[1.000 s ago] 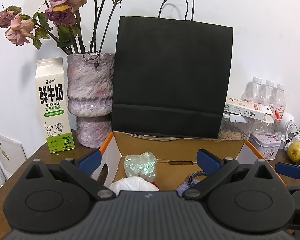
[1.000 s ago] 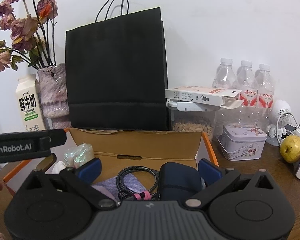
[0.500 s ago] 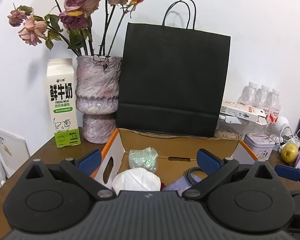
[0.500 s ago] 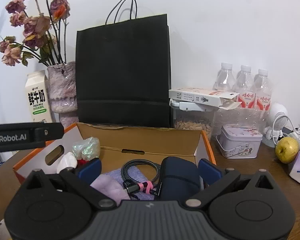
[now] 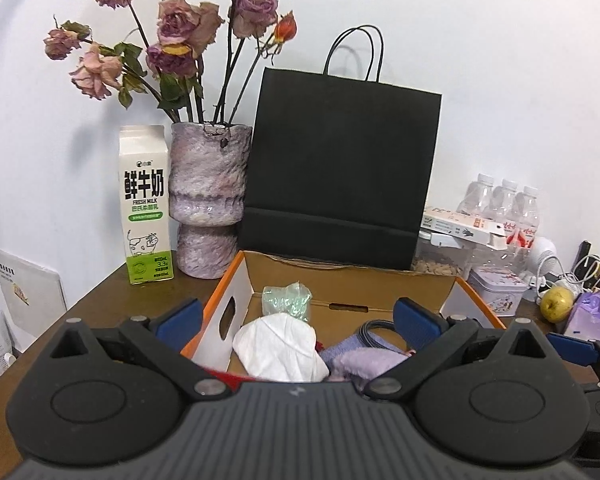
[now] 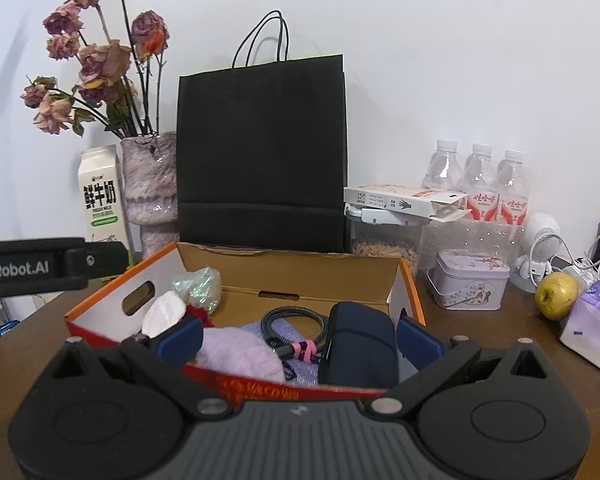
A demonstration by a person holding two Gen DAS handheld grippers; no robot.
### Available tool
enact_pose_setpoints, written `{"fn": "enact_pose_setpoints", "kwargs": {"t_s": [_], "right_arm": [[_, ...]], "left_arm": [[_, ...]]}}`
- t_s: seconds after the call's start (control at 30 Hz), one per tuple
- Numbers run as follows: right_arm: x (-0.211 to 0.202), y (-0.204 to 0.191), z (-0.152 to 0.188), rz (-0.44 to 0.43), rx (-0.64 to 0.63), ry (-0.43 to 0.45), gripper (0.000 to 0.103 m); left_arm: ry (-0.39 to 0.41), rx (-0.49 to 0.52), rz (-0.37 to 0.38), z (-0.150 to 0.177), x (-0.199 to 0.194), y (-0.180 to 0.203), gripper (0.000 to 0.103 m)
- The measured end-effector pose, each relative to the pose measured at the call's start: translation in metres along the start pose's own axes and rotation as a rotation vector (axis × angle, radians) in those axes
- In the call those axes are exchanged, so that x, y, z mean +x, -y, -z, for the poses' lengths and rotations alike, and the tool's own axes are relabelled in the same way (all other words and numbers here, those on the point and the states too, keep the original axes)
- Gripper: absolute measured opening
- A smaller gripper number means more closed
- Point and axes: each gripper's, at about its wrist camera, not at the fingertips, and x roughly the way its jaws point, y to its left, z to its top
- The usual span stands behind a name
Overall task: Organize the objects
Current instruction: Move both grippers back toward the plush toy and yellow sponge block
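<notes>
I've got both grippers hovering at the near edge of the cardboard box (image 6: 400, 280) on the wooden table (image 6: 500, 320). L gripper (image 5: 298, 318) jaws spread wide, nothing between the pads; R gripper (image 6: 298, 340) same, spread and empty. Box contents: white crumpled tissue (image 5: 278, 346) w/ a greenish plastic wad (image 5: 286, 300) just behind it on the left side, lilac fluffy item (image 6: 238, 354) in the middle over a purple cloth (image 6: 296, 368), coiled black cable (image 6: 292, 320) w/ pink tie, dark blue pouch (image 6: 358, 350) on the right side. Behind the box: black paper bag (image 6: 262, 152) against the wall, vase w/ dried roses (image 5: 208, 196) and milk carton (image 5: 144, 204) to the left. To the right: tin (image 6: 470, 280), water bottles (image 6: 476, 176), apple (image 6: 556, 295).
</notes>
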Motion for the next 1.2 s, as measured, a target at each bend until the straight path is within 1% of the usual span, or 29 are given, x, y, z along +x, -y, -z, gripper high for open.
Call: {"fn": "enact_pose_setpoints", "kwargs": {"t_s": [0.37, 0.47, 0.57, 0.7, 0.93, 1.2], "right_arm": [[-0.048, -0.008, 0.017, -0.012, -0.003, -0.003, 0.103], [-0.06, -0.011, 0.023, -0.01, -0.002, -0.003, 0.103], [-0.074, -0.013, 0.032, -0.015, 0.007, -0.007, 0.103], [-0.092, -0.014, 0.042, -0.016, 0.018, -0.006, 0.103], [-0.115, -0.014, 0.062, -0.017, 0.026, -0.017, 0.103], [-0.136, -0.023, 0.092, -0.009, -0.008, -0.047, 0.103]], "left_arm": [[-0.005, 0.039, 0.008, 0.015, -0.053, -0.005, 0.103], [-0.006, 0.055, 0.021, 0.02, -0.066, -0.005, 0.103], [0.008, 0.067, 0.026, 0.029, -0.082, -0.006, 0.103], [0.007, 0.09, 0.032, 0.043, -0.098, -0.006, 0.103], [0.01, 0.081, 0.049, 0.063, -0.121, -0.013, 0.103], [-0.007, 0.07, 0.058, 0.084, -0.138, -0.027, 0.103]]}}
